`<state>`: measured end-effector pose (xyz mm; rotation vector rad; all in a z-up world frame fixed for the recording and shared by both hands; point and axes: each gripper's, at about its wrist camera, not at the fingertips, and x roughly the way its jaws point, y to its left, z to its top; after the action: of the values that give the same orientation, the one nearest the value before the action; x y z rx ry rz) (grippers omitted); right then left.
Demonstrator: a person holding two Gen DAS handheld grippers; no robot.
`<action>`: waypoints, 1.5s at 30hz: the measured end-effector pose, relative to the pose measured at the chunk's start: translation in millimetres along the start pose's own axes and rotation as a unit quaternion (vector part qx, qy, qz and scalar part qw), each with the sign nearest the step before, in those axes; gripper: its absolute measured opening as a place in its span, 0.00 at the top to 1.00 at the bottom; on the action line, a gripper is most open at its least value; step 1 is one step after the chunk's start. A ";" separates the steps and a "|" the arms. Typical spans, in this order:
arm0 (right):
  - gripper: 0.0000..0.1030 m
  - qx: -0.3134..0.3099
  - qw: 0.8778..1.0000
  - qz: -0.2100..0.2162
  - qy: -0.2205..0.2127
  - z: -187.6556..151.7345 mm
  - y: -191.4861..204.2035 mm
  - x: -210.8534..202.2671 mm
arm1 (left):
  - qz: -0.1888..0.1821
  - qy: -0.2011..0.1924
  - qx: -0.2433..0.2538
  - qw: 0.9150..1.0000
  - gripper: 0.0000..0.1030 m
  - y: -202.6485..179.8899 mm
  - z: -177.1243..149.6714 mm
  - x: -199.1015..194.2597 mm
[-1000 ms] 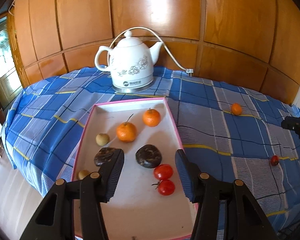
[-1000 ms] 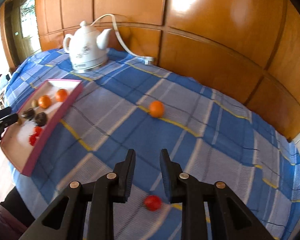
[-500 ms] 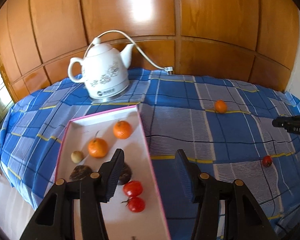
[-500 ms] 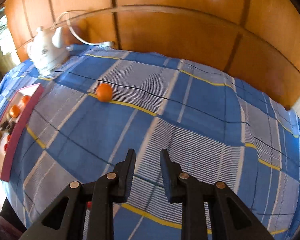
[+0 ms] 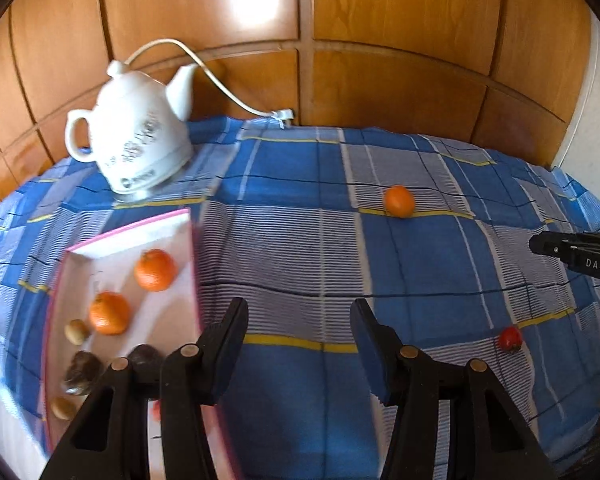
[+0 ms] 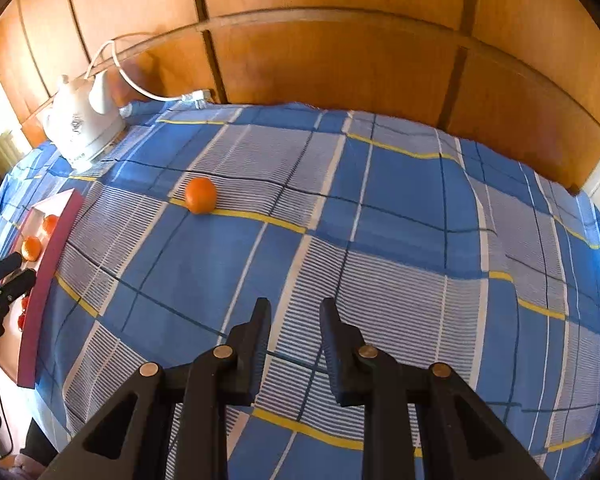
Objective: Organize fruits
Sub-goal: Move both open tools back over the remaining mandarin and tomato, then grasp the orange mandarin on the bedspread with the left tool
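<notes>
Hovering over checked cloth (image 6: 400,200), left gripper (image 5: 300,322) jaws parted, right gripper (image 6: 295,318) jaws narrowly apart, both empty.

Loose orange (image 6: 200,195), checked cloth (image 6: 400,208), kettle (image 6: 85,122)

Glossy wood-panelled wall (image 5: 400,40) with glare, behind blue checked tablecloth (image 6: 400,208).

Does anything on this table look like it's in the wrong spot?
Yes. Two fruits lie loose on the blue checked cloth, apart from the others: an orange near the middle and a small red tomato toward the right. The other fruit sits in the pink-rimmed tray beside the white kettle.
</notes>
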<state>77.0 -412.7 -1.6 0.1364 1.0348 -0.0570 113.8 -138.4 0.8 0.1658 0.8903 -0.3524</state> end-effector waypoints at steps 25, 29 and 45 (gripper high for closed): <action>0.76 0.057 0.997 0.051 -0.011 4.7 -13.4 -11.3 | -0.062 0.059 0.013 0.996 0.35 -82.0 105.4 144.4; 0.76 0.050 0.997 0.051 -0.009 5.2 -9.6 -10.0 | -0.066 0.069 0.008 0.995 0.44 -84.1 104.9 161.2; 0.76 0.034 0.995 0.095 0.027 0.2 -2.3 3.4 | -0.087 0.038 0.021 0.995 0.64 -65.9 32.4 87.6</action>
<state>78.6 -415.0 -4.6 0.2990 1.0708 0.0842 163.7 -229.2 -47.5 0.1403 0.9758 -0.5303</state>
